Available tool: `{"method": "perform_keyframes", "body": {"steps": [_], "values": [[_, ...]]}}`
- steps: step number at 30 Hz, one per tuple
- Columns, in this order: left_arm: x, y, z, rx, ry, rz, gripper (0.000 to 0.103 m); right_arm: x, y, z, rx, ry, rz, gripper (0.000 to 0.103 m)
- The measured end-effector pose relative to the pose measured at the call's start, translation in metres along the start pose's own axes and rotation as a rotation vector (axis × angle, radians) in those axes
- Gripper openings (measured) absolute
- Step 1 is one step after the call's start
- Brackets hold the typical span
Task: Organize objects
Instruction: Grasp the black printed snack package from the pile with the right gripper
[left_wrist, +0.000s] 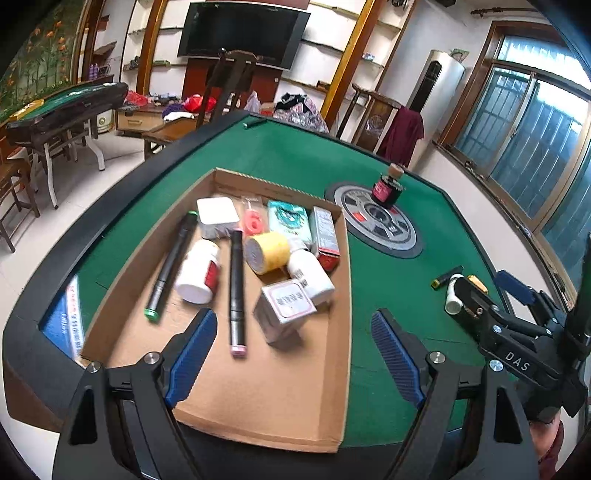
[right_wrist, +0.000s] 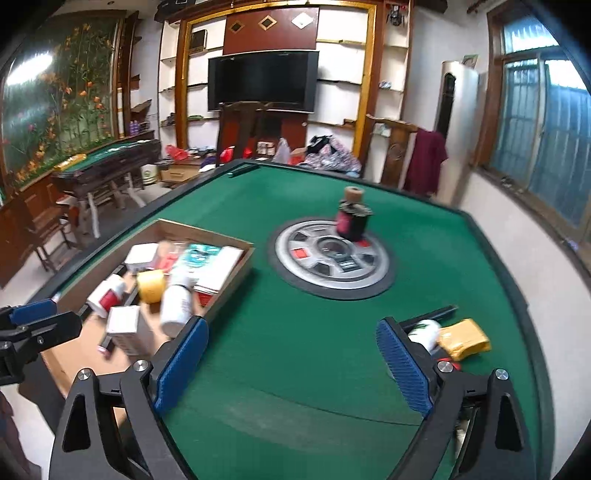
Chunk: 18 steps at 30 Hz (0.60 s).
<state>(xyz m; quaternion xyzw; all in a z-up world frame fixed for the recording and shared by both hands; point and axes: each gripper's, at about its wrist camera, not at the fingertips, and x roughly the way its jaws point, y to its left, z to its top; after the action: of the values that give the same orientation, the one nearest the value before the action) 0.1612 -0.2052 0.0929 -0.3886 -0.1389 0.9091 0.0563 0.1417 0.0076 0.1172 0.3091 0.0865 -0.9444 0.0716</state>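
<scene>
A shallow cardboard box lies on the green table and holds several things: two black pens, white bottles, a yellow tape roll and small boxes. My left gripper is open and empty, above the box's near right part. My right gripper is open and empty over bare felt. It also shows in the left wrist view, beside a white tube. The white tube, a yellow packet and a black stick lie by its right finger.
A dark jar with a cork lid stands on the round grey centre panel of the table. The box sits at the table's left. Chairs, a second table and a TV wall lie beyond.
</scene>
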Motion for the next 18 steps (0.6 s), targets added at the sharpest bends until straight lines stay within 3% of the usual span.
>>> {"method": "perform_keyframes", "body": {"steps": [6, 18], "values": [[0.016, -0.022, 0.001, 0.01, 0.035, -0.01, 0.085, 0.008, -0.03, -0.007, -0.005, 0.028, -0.056, 0.097], [0.044, -0.068, 0.002, 0.084, 0.091, -0.014, 0.085, 0.027, -0.103, -0.022, 0.106, 0.103, -0.101, 0.097]]}}
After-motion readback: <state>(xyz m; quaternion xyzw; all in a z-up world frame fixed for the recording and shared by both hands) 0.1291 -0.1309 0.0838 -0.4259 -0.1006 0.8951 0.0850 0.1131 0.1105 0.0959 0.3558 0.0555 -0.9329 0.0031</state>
